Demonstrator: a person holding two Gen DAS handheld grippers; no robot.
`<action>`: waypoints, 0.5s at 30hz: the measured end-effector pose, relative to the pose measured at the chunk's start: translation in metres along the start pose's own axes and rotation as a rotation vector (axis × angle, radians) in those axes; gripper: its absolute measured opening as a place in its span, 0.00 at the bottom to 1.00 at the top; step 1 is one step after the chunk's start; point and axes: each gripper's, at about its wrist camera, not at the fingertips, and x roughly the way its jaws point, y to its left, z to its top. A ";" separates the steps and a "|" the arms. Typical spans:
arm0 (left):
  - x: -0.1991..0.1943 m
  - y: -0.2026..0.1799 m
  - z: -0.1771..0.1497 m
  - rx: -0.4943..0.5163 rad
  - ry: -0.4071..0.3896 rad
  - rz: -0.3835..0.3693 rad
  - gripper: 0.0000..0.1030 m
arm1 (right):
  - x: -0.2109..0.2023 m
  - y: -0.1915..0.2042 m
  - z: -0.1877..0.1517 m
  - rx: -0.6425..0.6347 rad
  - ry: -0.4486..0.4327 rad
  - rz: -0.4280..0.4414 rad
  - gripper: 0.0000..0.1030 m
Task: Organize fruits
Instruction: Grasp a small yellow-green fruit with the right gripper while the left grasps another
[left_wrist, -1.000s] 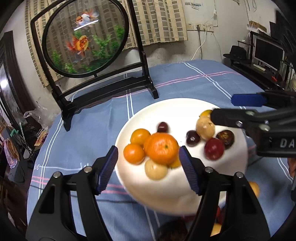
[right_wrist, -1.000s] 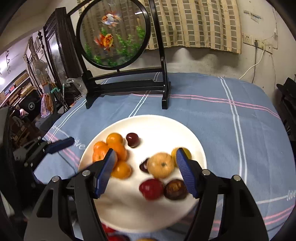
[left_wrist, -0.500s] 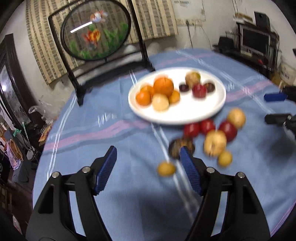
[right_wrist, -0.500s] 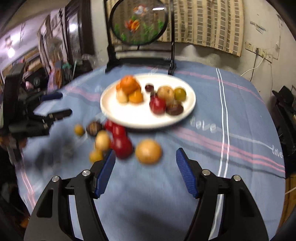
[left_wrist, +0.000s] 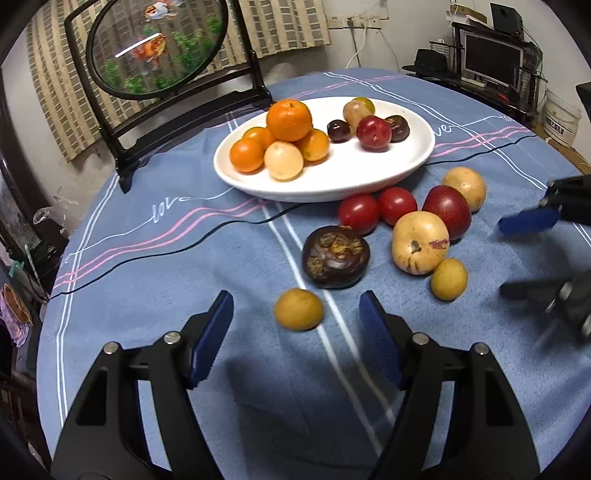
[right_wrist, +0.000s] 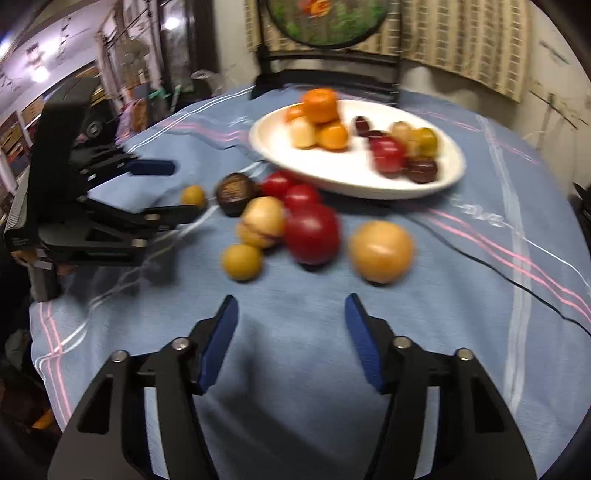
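A white plate (left_wrist: 413, 162) (right_wrist: 447, 177) holds oranges (left_wrist: 289, 120), a pale fruit, dark plums and a red plum (left_wrist: 373, 133). Loose fruit lies on the blue cloth in front of it: a small yellow fruit (left_wrist: 298, 309), a dark mangosteen (left_wrist: 335, 256), two tomatoes (left_wrist: 358, 213), a pale apple (left_wrist: 420, 242), a red plum (left_wrist: 447, 211) (right_wrist: 312, 233) and two more yellow fruits. My left gripper (left_wrist: 297, 341) is open and empty, just short of the small yellow fruit. My right gripper (right_wrist: 291, 334) is open and empty, short of the red plum.
A round goldfish screen on a black stand (left_wrist: 155, 48) stands behind the plate. The right gripper shows at the right edge of the left wrist view (left_wrist: 532, 254); the left gripper shows at the left of the right wrist view (right_wrist: 162, 192). A thin black cable (left_wrist: 221, 225) crosses the cloth.
Both grippers have pulled back from over the plate and dropped toward the loose fruit in front of it. Both stayed open and empty.
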 end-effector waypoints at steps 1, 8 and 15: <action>0.001 0.000 -0.001 0.000 0.001 -0.004 0.70 | 0.005 0.004 0.004 -0.006 0.008 0.004 0.52; -0.001 0.011 -0.005 -0.025 -0.005 -0.028 0.70 | 0.031 0.022 0.026 -0.011 0.036 0.053 0.39; 0.006 0.011 -0.003 -0.033 0.023 -0.032 0.70 | 0.028 0.025 0.023 -0.073 0.018 0.008 0.28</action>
